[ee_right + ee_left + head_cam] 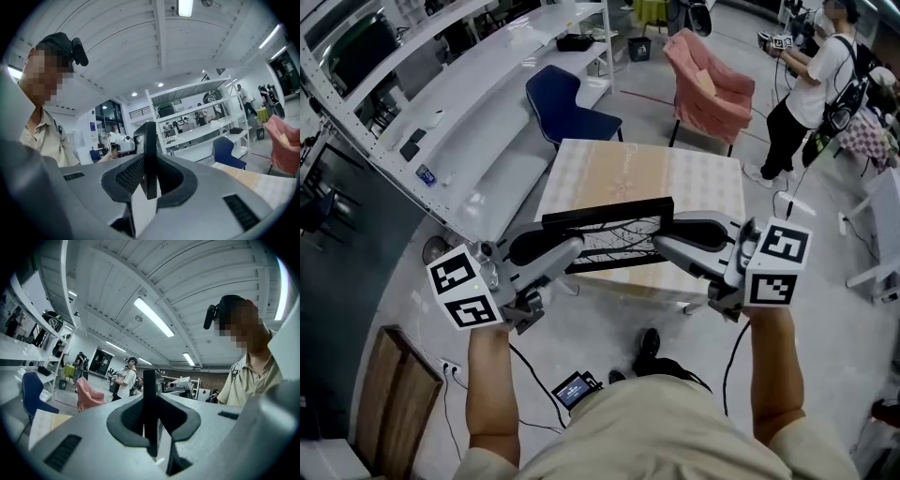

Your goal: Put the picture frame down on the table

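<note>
A black picture frame [609, 236] with a branch print hangs in the air above the near edge of the table [703, 183]. My left gripper [574, 249] is shut on its left side and my right gripper [661, 246] is shut on its right side. The frame's black edge [149, 413] runs upright between the dark pads in the left gripper view. The same kind of edge [149, 159] stands clamped between the pads in the right gripper view. The frame leans back, top edge away from me.
The table is square with a pale checked cloth. A blue chair [567, 105] and a pink armchair [708, 86] stand behind it. A long white shelf bench [459, 112] runs along the left. A person [811, 89] stands at the far right. A wooden panel [389, 403] lies at lower left.
</note>
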`<state>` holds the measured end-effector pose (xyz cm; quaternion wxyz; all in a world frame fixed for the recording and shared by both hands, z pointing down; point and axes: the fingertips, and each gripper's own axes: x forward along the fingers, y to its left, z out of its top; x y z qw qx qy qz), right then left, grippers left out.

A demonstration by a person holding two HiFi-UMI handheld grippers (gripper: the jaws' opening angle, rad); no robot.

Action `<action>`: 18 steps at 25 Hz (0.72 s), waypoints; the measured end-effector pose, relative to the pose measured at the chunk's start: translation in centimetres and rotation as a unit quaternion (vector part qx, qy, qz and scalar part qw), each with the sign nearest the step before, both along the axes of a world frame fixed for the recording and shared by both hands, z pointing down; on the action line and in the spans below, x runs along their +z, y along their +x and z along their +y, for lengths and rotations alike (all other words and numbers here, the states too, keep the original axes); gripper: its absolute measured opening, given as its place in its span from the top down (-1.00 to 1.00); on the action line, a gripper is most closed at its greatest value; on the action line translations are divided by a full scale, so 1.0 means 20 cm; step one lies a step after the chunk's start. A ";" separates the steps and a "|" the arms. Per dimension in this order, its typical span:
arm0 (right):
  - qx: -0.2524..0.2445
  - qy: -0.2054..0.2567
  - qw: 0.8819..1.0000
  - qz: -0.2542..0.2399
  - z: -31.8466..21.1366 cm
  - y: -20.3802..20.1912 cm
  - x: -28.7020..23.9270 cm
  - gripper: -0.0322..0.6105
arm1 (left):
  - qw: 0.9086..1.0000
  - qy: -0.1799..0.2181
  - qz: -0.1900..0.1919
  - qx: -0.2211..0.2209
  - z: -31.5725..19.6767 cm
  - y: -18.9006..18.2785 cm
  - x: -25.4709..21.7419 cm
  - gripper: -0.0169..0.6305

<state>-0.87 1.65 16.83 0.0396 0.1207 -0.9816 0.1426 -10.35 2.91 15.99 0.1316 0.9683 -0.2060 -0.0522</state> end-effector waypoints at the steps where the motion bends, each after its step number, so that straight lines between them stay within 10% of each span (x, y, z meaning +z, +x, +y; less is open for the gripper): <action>1: -0.002 -0.002 1.000 -0.001 -0.08 0.02 0.01 0.68 | 1.000 -0.002 -0.001 -0.002 -0.08 0.02 0.01 0.77; 18: -0.042 -0.024 0.999 -0.023 -0.78 0.31 0.11 0.68 | 0.998 -0.030 -0.024 -0.040 -0.75 0.32 0.09 0.77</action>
